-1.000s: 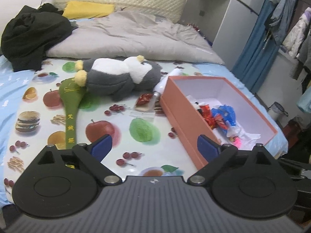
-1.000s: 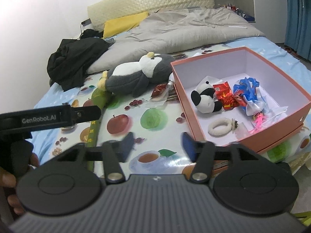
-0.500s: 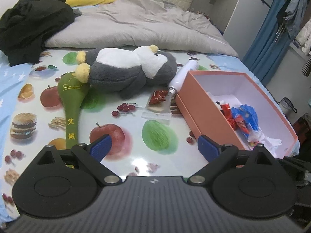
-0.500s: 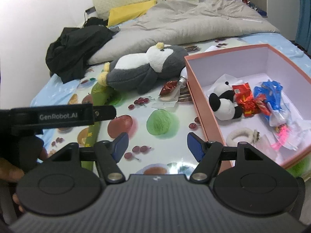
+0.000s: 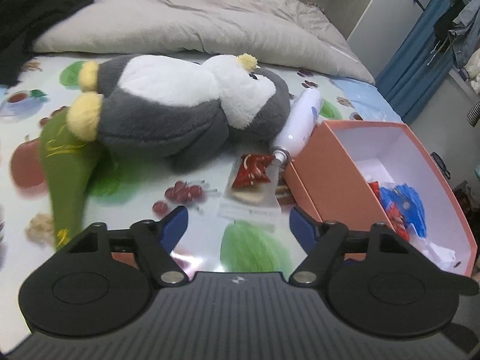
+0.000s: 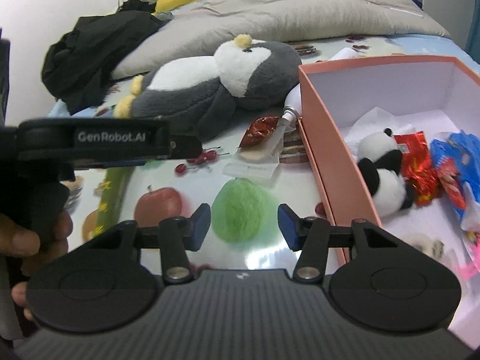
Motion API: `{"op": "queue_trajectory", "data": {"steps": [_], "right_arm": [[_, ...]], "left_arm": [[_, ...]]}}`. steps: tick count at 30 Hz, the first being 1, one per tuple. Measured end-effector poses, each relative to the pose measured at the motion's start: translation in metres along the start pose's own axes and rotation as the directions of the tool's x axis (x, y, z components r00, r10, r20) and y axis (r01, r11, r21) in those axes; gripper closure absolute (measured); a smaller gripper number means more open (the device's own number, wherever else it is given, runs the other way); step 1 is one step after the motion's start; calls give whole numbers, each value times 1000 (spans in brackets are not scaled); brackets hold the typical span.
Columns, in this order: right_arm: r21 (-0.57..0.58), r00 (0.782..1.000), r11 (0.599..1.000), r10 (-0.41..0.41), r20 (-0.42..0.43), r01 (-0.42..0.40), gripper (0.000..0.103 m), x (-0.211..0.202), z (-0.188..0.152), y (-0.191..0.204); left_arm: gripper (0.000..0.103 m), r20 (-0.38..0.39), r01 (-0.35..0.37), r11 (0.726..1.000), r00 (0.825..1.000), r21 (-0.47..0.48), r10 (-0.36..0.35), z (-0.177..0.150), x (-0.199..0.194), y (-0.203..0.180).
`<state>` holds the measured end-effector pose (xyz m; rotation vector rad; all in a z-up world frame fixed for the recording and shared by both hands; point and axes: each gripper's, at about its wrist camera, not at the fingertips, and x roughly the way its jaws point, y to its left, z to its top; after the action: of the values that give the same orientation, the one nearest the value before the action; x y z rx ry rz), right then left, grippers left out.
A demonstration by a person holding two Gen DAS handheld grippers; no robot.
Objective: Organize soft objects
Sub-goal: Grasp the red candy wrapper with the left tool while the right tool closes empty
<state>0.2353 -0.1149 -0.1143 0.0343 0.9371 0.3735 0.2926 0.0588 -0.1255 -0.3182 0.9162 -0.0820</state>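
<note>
A grey and white penguin plush (image 5: 168, 108) (image 6: 210, 90) lies on its side on the fruit-print sheet. Its yellow feet rest on a long green soft toy (image 5: 66, 165) (image 6: 114, 186). To its right stands an open orange box (image 5: 324, 174) (image 6: 324, 150) holding a small panda plush (image 6: 384, 177) and red and blue wrappers (image 6: 450, 162). My left gripper (image 5: 237, 225) hovers over the sheet short of the penguin, jaws closing with nothing between them. My right gripper (image 6: 244, 223) hangs beside the box's left wall, jaws also closing on nothing.
A red snack packet (image 5: 252, 168), a clear flat packet (image 5: 249, 201) and a white bottle (image 5: 300, 126) lie between penguin and box. A grey duvet (image 5: 195, 15) and black clothes (image 6: 96, 54) fill the back. A hand (image 6: 27, 240) grips the left handle.
Both grippers have come forward and down toward the penguin and the box, which now look larger. The jaws of both have narrowed.
</note>
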Motion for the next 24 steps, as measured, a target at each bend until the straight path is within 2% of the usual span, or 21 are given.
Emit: {"op": "queue_trajectory", "data": {"steps": [1, 3, 4, 12, 18, 20, 24], "right_arm": [[-3, 1000, 1000, -4, -5, 4, 51, 8, 3, 1], [1, 1000, 1000, -27, -14, 27, 62, 24, 9, 2], [3, 999, 999, -35, -20, 35, 63, 31, 11, 2], [20, 997, 997, -75, -30, 75, 63, 81, 27, -6], [-19, 995, 996, -93, -32, 93, 63, 103, 29, -4], [-14, 995, 996, -91, -45, 90, 63, 108, 28, -6], [-16, 995, 996, -90, -53, 90, 77, 112, 27, -7]], "left_arm": [[31, -5, 12, 1000, 1000, -6, -12, 5, 9, 2], [33, -13, 45, 999, 999, -17, -45, 15, 24, 6], [34, -17, 59, 998, 998, -23, -60, 20, 33, 8], [36, -59, 124, 992, 990, -14, -125, 48, 92, 8], [48, -108, 125, 992, 987, 7, -123, 51, 127, 2], [59, -126, 117, 993, 985, 5, -115, 51, 136, 1], [63, -130, 111, 994, 985, -1, -110, 48, 142, 3]]}}
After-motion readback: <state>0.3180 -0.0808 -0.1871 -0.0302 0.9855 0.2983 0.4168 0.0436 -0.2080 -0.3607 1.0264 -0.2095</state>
